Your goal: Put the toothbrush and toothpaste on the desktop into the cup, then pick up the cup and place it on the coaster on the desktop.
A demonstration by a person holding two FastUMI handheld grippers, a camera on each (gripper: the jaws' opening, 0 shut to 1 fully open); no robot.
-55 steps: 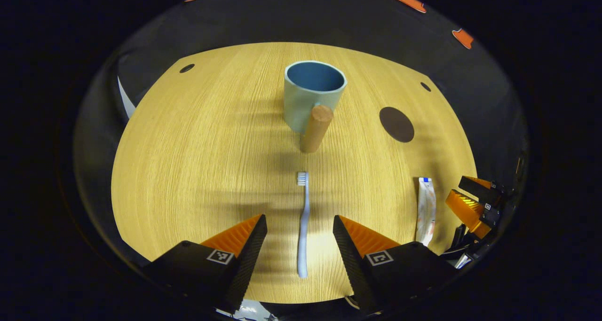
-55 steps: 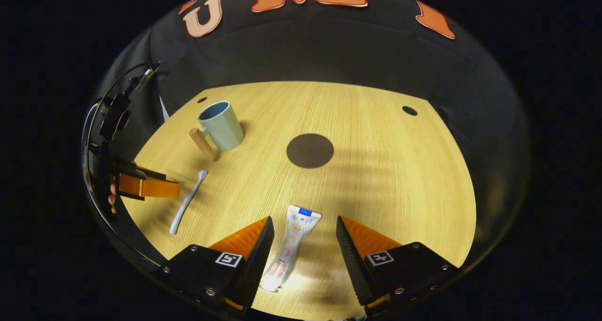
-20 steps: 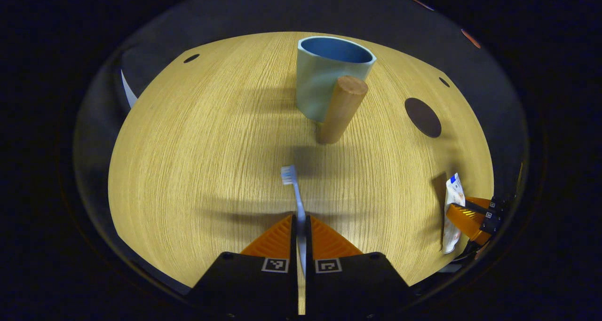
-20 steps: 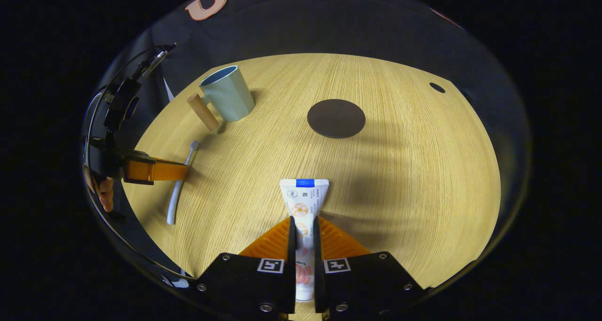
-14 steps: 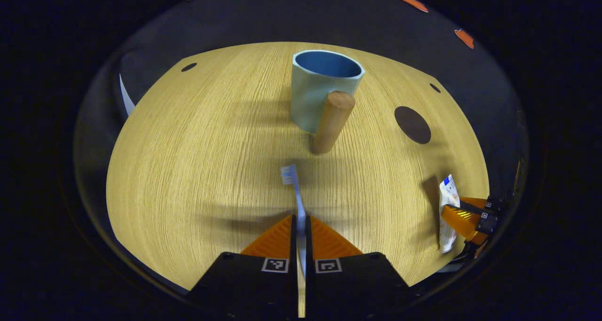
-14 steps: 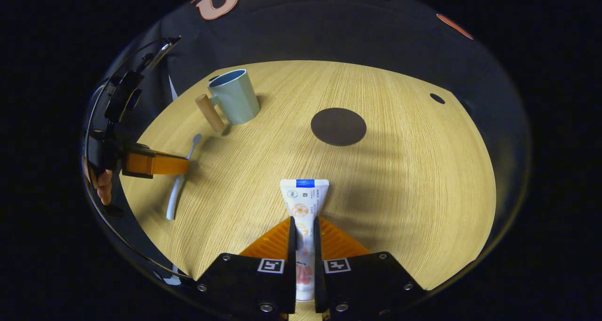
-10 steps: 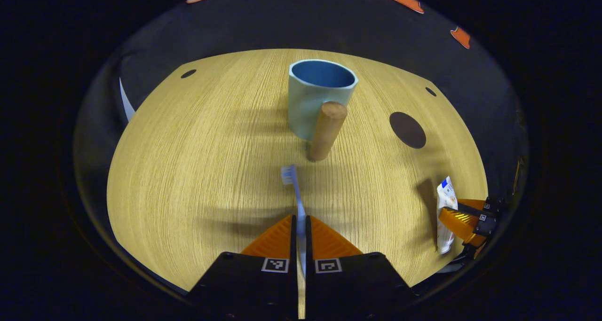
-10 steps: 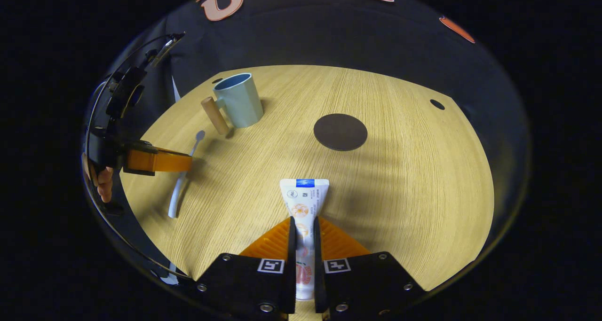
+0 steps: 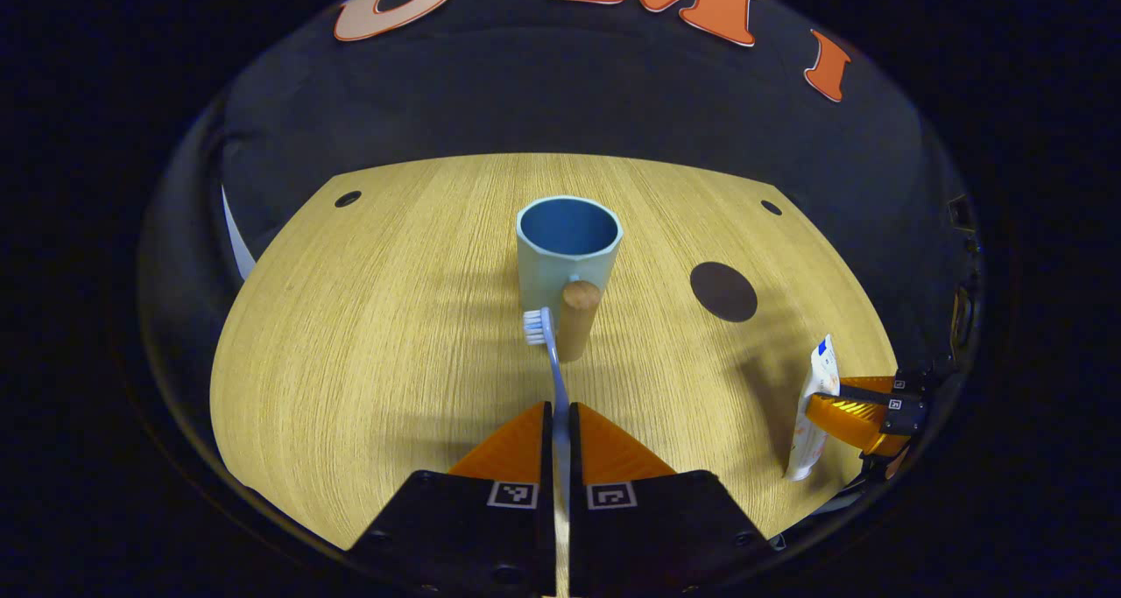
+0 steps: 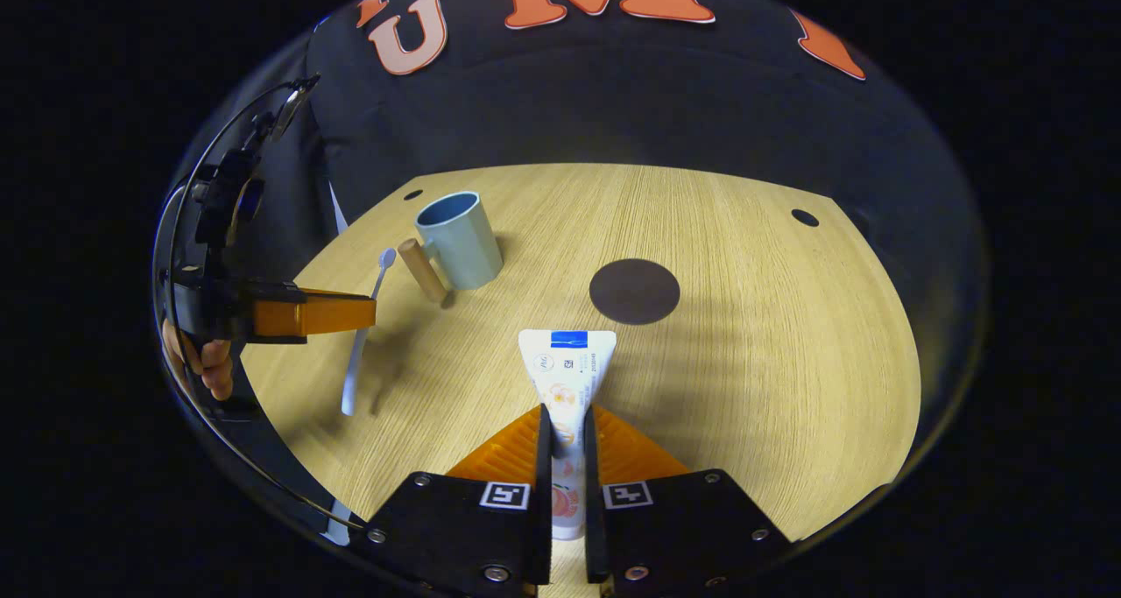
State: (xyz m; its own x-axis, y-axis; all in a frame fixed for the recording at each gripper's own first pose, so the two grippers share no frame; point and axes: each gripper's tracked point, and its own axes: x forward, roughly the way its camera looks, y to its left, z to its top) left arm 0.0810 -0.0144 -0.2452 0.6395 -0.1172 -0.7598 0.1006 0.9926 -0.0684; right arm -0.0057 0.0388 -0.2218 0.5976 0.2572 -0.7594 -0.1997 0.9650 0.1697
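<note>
Desktop [image 9: 368,335] wood-grain, bare apart from the task items. Cup [image 9: 567,252] stands upright, mouth open, at 12 o'clock from the left gripper [image 9: 561,423]; its wooden handle [image 9: 578,318] points back toward that gripper. Coaster [image 9: 723,291], a dark disc, lies flat at about 1 o'clock, well apart from the cup. Toothpaste [image 10: 567,388] is pinched between the fingers of the right gripper [image 10: 567,432], flat crimped end forward, long axis running toward 12 o'clock; from this gripper the cup [image 10: 457,239] sits off at about 11 o'clock and the coaster [image 10: 634,291] at about 12. Toothbrush [image 9: 550,362] is clamped in the left gripper, bristle head forward, long axis aimed nearly straight at the cup. Both items appear lifted off the desktop, though the fisheye makes the clearance hard to judge. Judgement: left gripper is nearer and already aligned, so the toothbrush should go in first, once tipped toward upright over the rim
</note>
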